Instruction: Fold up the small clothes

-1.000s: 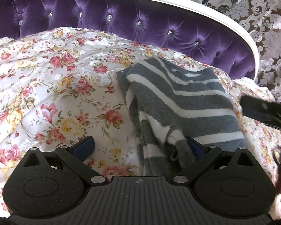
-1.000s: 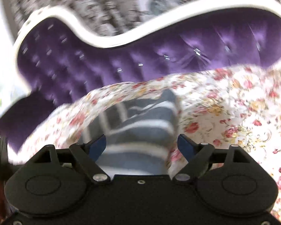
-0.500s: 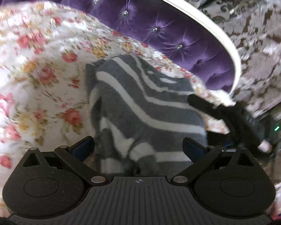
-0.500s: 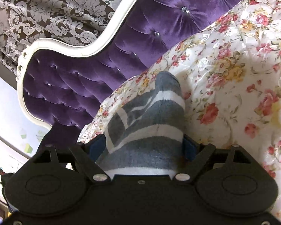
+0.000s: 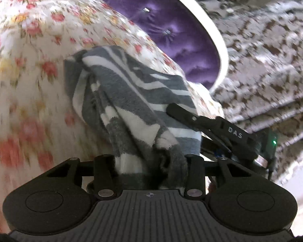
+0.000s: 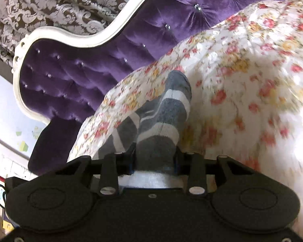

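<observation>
A grey and white striped sock point(image 5: 135, 100) lies bunched on the floral bedspread point(image 5: 30, 60). My left gripper point(image 5: 149, 161) is shut on the sock's near end. The right gripper's black body point(image 5: 212, 125) shows at the sock's right edge in the left wrist view. In the right wrist view the sock point(image 6: 163, 113) stretches away from me, and my right gripper point(image 6: 154, 159) is shut on its near end, jaws pressed against the fabric on both sides. The sock is lifted slightly off the bedspread point(image 6: 252, 80) between the grips.
A purple tufted headboard point(image 6: 91, 60) with a white frame point(image 6: 70, 38) stands behind the bed; it also shows in the left wrist view point(image 5: 171, 30). Patterned damask wallpaper point(image 5: 262, 50) is beyond it. The bedspread edge drops off near the sock.
Both grippers have closed on the sock's ends; they were open around it before. The sock has bunched up and both views have tilted and moved closer.
</observation>
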